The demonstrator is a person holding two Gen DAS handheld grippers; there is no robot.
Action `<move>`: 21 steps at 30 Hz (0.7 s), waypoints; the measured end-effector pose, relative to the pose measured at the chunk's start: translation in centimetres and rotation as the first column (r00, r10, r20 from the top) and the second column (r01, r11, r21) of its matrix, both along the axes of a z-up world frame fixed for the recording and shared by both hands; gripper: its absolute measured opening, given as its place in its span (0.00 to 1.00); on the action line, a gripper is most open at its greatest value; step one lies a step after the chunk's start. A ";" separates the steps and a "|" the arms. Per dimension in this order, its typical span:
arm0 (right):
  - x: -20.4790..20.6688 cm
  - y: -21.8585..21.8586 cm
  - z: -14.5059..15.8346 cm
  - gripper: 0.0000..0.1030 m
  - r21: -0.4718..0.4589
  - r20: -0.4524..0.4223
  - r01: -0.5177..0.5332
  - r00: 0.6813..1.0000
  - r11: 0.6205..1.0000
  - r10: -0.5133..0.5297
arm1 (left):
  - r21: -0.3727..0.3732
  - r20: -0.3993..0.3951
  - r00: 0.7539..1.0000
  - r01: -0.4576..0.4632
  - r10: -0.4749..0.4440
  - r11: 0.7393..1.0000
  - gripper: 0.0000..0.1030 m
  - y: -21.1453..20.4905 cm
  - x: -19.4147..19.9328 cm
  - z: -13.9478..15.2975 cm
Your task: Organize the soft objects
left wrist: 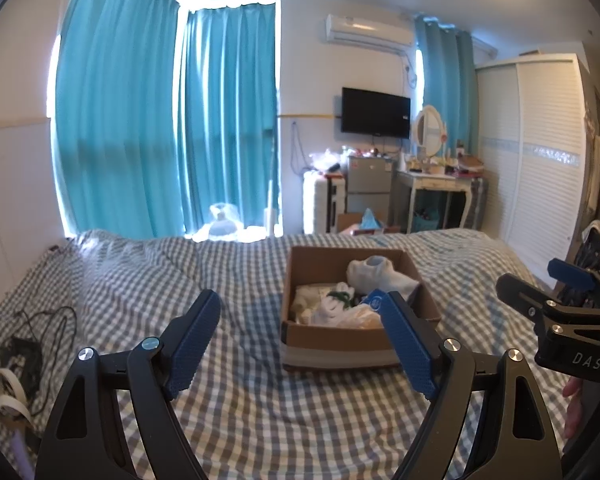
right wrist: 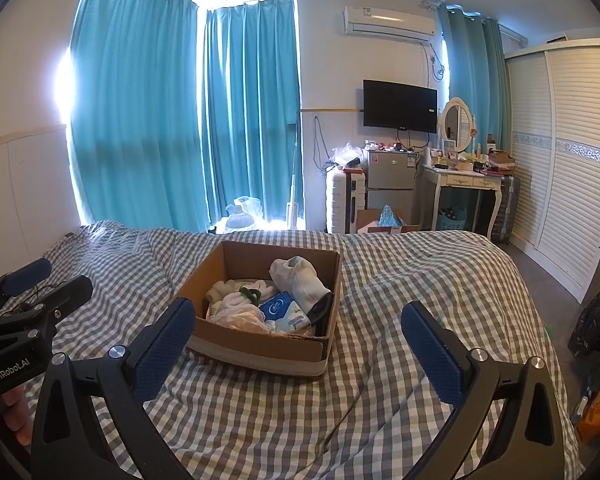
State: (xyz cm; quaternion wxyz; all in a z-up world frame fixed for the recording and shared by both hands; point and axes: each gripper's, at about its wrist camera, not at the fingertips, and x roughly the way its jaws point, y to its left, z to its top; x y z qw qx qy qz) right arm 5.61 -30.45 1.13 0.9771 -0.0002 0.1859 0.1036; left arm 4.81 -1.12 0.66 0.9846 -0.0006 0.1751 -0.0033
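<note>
A brown cardboard box [left wrist: 332, 336] [right wrist: 260, 346] sits on the checked bed. It holds soft things: a white sock [left wrist: 374, 276] [right wrist: 300, 278], white cloths with a green bit [left wrist: 332, 304] [right wrist: 236, 300] and a blue tissue pack [right wrist: 282, 312]. My left gripper [left wrist: 300, 332] is open and empty, hovering in front of the box. My right gripper [right wrist: 296, 340] is open and empty, also in front of the box, and shows at the right of the left wrist view [left wrist: 540, 284].
The grey-white checked bedspread [left wrist: 240, 400] [right wrist: 400, 280] covers the bed. Black cables and a tape roll [left wrist: 8, 384] lie at its left edge. Teal curtains, a small fridge [right wrist: 390, 184], a dressing table and a white wardrobe [right wrist: 572, 152] stand beyond.
</note>
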 end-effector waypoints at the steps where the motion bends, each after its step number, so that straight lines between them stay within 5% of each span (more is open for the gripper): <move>1: 0.0 0.0 0.0 1.00 0.000 -0.001 0.000 1.000 1.000 0.000 | 0.000 0.000 1.000 0.001 -0.001 1.000 0.81 0.0 0.0 0.0; 21: 0.0 0.2 -0.1 1.00 -0.002 -0.004 0.002 1.000 1.000 -0.002 | -0.003 -0.003 1.000 0.002 -0.002 1.000 0.81 0.0 0.0 0.0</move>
